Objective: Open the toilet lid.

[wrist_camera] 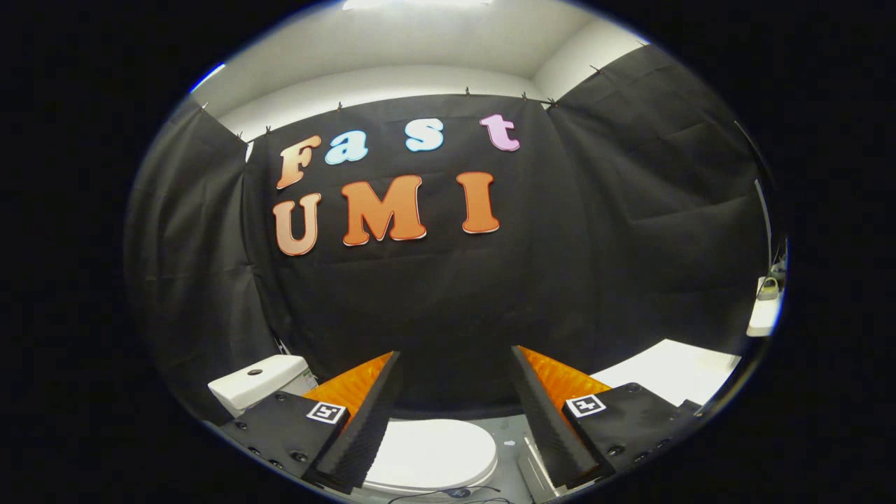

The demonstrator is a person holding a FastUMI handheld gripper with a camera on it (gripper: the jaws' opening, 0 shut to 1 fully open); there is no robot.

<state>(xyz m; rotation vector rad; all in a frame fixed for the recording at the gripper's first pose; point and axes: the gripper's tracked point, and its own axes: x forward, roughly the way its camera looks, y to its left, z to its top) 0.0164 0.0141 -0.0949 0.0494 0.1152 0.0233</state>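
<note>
The gripper holds its two black ridged fingers wide apart, empty, above the closed white oval plastic toilet lid, which looks stiff, smooth and light, best lifted under its front rim.

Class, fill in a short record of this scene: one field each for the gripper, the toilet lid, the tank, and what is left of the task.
gripper: gripper open, fingers wide apart, holding nothing
toilet lid: white toilet lid lies closed, below and between the fingers, untouched
tank: white tank beyond the left finger, button on top
task left: lid not yet lifted; gripper hangs above it
</note>
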